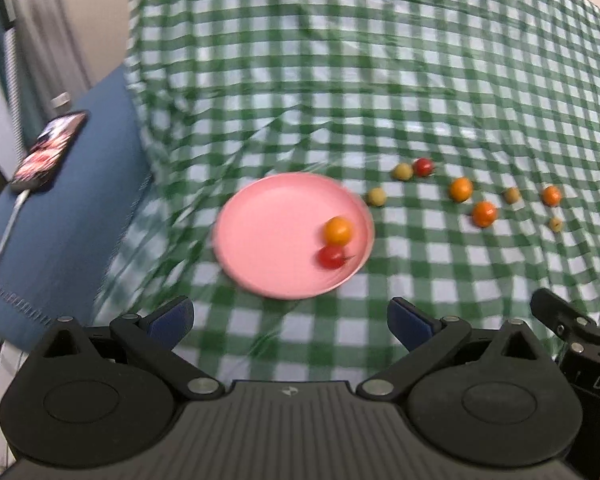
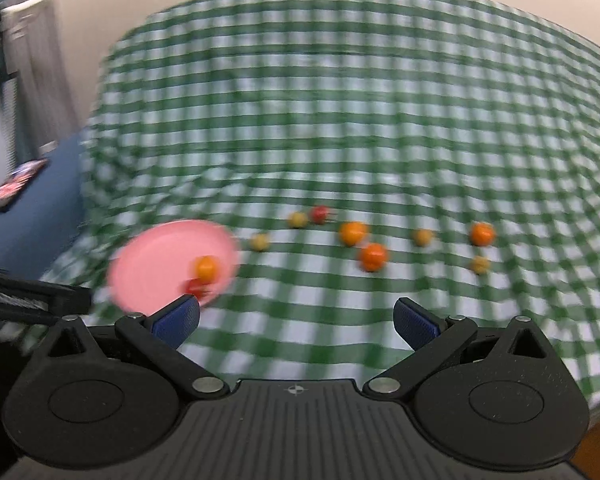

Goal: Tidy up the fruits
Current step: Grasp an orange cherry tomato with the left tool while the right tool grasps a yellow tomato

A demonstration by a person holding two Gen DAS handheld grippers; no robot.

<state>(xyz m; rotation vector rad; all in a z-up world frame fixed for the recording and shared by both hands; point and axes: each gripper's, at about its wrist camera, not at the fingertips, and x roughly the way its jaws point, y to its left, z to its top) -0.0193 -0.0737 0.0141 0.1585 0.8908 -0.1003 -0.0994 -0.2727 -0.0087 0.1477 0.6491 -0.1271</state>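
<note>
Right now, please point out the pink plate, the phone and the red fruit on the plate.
pink plate (image 1: 268, 236), left wrist view, bare centre.
phone (image 1: 50, 148), left wrist view, screen.
red fruit (image 1: 331, 257), left wrist view, its middle.

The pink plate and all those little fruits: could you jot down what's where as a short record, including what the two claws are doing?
Surface: green checked cloth
Pink plate: holds one orange fruit and one red fruit, close together near its right rim
Loose fruit on cloth: eight, right of the plate; three orange, four yellowish, one red
Nearest loose fruit to plate: yellowish fruit
Left claw: open, empty
Right claw: open, empty
Off the cloth: phone, left
</note>
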